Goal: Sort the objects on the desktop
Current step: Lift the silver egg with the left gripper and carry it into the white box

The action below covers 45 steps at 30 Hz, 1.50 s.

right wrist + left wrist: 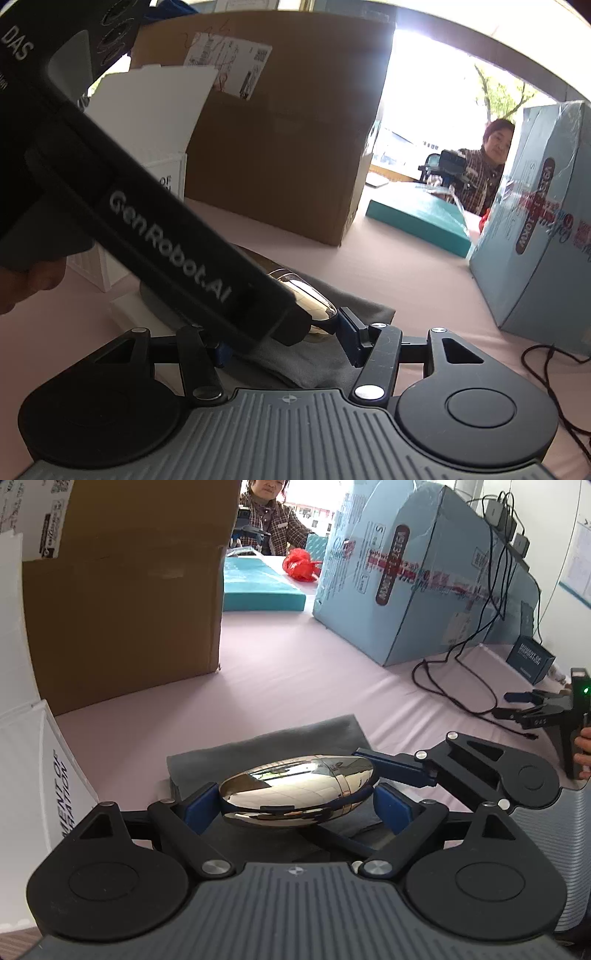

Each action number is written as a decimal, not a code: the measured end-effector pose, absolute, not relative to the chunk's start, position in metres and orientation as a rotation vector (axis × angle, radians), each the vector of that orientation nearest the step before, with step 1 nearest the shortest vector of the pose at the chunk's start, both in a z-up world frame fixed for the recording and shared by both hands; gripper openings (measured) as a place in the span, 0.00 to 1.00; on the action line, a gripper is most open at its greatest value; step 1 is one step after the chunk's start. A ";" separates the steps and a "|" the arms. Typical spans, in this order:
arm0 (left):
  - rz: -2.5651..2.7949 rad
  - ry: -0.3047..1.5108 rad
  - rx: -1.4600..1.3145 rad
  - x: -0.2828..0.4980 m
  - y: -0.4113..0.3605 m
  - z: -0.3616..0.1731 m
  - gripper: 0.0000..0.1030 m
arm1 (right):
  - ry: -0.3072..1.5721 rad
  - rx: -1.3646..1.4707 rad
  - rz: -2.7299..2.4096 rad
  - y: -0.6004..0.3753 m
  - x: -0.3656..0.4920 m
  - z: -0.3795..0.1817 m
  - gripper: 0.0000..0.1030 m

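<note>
While lying crosswise on a soft grey cloth point(266, 746), the smooth, mirror-bright chrome egg-shaped case point(295, 792) sits clamped between the left gripper point(295, 805)'s blue pads; the right gripper point(288, 343)'s state cannot be told.

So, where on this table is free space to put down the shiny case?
Bare pink table lies between the cardboard box, the blue carton and the grey cloth. The right side is crowded with black cables; the teal box fills the far gap.

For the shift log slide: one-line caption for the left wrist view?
Left gripper closed on a chrome egg-shaped case over a grey cloth; right gripper reaches in.
</note>
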<state>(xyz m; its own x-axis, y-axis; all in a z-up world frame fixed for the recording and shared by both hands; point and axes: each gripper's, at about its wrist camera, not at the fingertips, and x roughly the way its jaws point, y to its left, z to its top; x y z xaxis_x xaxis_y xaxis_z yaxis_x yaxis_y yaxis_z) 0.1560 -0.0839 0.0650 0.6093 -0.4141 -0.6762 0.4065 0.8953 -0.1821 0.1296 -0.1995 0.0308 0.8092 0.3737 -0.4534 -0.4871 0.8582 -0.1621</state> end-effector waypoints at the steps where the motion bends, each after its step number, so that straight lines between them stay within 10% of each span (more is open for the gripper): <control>1: -0.476 0.772 -0.010 0.154 -0.083 0.067 0.85 | 0.414 -0.272 0.467 -0.200 0.128 0.032 0.51; 45: -0.339 0.447 -0.078 0.055 0.067 0.179 0.86 | 0.048 -0.333 0.618 -0.091 0.088 0.137 0.51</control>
<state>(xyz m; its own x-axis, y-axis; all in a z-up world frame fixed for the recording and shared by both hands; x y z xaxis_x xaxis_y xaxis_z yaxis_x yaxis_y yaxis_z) 0.0555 0.0666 0.1791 0.8470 -0.3380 -0.4103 0.3039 0.9412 -0.1479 0.0880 -0.0907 0.1367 0.8157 0.5604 -0.1431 -0.5759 0.7636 -0.2919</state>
